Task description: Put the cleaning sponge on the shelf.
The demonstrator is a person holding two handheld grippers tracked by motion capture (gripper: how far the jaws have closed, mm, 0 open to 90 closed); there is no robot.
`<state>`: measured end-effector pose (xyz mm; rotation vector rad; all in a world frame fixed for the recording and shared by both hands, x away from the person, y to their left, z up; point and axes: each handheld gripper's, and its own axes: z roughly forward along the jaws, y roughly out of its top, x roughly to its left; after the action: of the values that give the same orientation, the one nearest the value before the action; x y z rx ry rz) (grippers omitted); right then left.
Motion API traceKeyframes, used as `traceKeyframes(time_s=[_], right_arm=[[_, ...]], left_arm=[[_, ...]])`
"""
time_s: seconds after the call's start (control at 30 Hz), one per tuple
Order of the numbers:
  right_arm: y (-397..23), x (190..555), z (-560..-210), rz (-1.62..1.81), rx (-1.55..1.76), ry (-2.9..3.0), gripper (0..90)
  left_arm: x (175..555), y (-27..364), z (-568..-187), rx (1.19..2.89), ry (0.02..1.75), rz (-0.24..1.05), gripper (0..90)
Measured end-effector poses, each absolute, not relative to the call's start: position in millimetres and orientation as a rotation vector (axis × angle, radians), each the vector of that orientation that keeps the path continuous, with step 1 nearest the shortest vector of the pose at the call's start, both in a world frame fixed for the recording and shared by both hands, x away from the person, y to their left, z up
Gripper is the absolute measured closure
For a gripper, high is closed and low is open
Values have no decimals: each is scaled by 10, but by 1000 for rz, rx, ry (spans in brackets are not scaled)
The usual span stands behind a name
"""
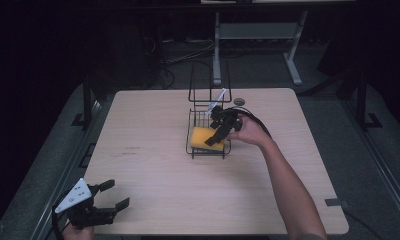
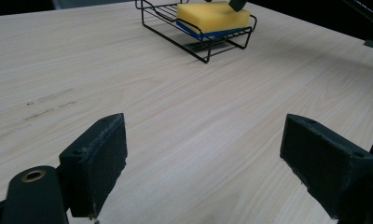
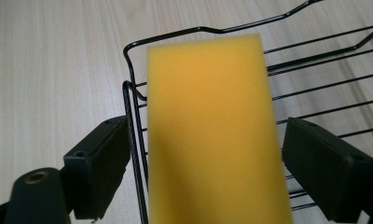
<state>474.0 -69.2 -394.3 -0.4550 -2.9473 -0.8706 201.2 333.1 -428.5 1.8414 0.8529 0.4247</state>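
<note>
lying flat in the wire rack, the yellow sponge sits between the right gripper's spread fingers, with gaps on both sides. the left gripper hovers well away from the rack, at the table's near edge, fingers wide apart.

The rectangular yellow foam sponge looked soft and matt, with a thin blue layer under it. The black wire rack was thin metal with a slightly glossy coating. The pale wooden table top was smooth, with fine grain. The black gripper pads looked matt and rough-edged.
</note>
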Motion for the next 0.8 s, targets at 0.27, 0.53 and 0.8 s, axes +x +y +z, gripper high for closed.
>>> traceKeyframes(time_s=[0.27, 0.53, 0.8], right_arm=[[-759, 4715, -3919, -887, -472, -2945, 150], [-853, 4678, -3926, -943, -500, -2920, 150], [-943, 4664, -3932, -963, -505, -2916, 149]], left_arm=[[2013, 3323, -4284, 1845, 850, 425, 140], [2015, 3321, -4284, 1849, 847, 423, 140], [2017, 3307, -4286, 1851, 845, 423, 140]])
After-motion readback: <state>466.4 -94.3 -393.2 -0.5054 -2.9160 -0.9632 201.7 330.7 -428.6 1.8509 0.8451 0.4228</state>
